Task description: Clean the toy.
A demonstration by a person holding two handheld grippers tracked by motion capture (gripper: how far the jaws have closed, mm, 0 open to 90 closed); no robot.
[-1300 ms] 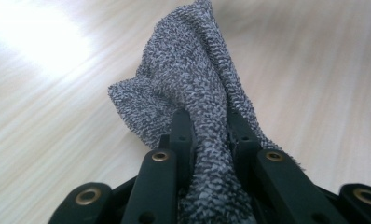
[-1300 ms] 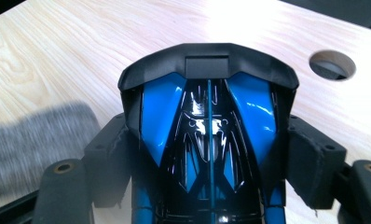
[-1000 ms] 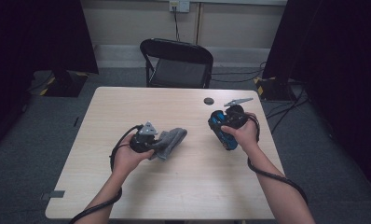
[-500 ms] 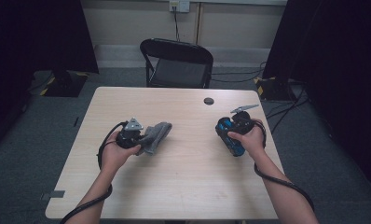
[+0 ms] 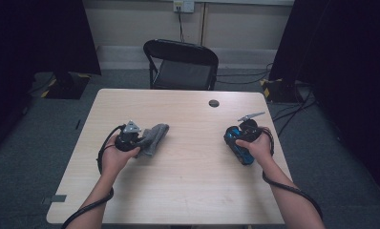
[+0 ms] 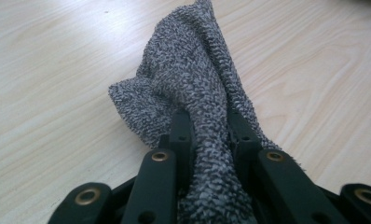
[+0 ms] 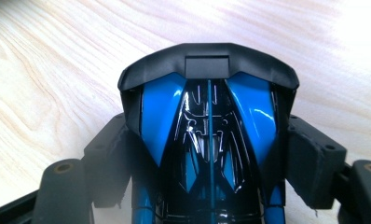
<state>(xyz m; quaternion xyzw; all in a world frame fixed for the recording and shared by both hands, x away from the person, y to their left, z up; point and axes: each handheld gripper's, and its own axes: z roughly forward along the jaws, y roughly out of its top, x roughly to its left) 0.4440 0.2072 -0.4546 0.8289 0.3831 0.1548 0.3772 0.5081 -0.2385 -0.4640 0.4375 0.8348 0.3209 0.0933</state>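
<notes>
table [image 5: 188, 191] pale wood | chair [image 5: 181, 64] behind | left tongs [image 6: 207, 126] pinching cloth [image 6: 193, 84] | right tongs [image 7: 211, 154] clamping toy car [image 7: 207, 116]

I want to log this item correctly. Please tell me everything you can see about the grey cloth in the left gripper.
The grey cloth looks like looped terry fabric, speckled dark and light grey. It is bunched and creased, not folded flat. The left gripper pinches one gathered part between its two black jaws; the rest spreads forward, seemingly resting on the pale wooden table. In the high view it lies left of centre.

Bare table [image 5: 193, 167] between tools, seemingly
</notes>
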